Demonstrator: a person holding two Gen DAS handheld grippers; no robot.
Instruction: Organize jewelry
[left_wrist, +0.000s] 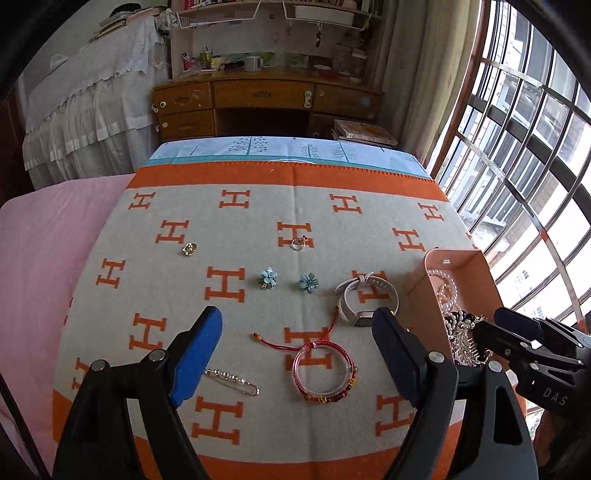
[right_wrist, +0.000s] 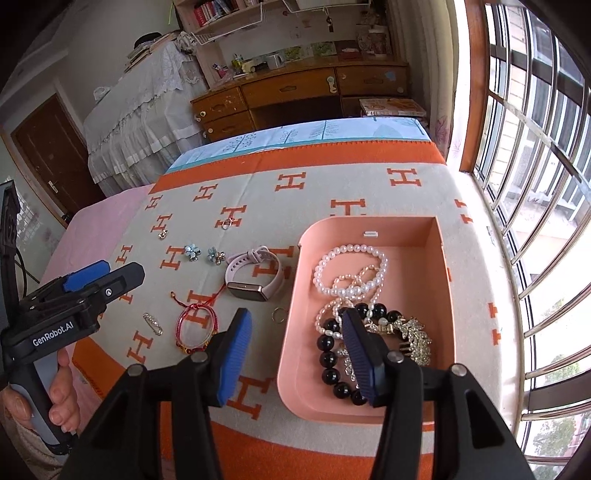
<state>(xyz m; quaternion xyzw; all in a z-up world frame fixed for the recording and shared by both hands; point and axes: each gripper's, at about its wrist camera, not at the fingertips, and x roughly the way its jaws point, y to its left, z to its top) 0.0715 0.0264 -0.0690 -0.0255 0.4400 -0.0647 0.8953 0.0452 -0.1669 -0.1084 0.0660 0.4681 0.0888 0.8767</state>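
Observation:
A pink box (right_wrist: 439, 258) on the right holds pearl strands (right_wrist: 351, 269), a black bead bracelet (right_wrist: 330, 358) and a rhinestone piece (right_wrist: 413, 336); it also shows in the left wrist view (left_wrist: 476, 273). On the blanket lie a pink watch (left_wrist: 365, 299), a red bracelet (left_wrist: 323, 373), a pearl pin (left_wrist: 232, 380), two blue flower clips (left_wrist: 269, 277), a ring (left_wrist: 297, 243) and a gold charm (left_wrist: 189, 249). My left gripper (left_wrist: 297, 354) is open and empty above the red bracelet. My right gripper (right_wrist: 295, 354) is open and empty over the box's left wall.
A small ring (right_wrist: 279, 314) lies beside the box. The orange H-patterned blanket (left_wrist: 258, 206) covers a bed with a pink quilt (left_wrist: 40, 258) at the left. A barred window (right_wrist: 535, 184) runs close along the right. A wooden desk (left_wrist: 266, 99) stands behind.

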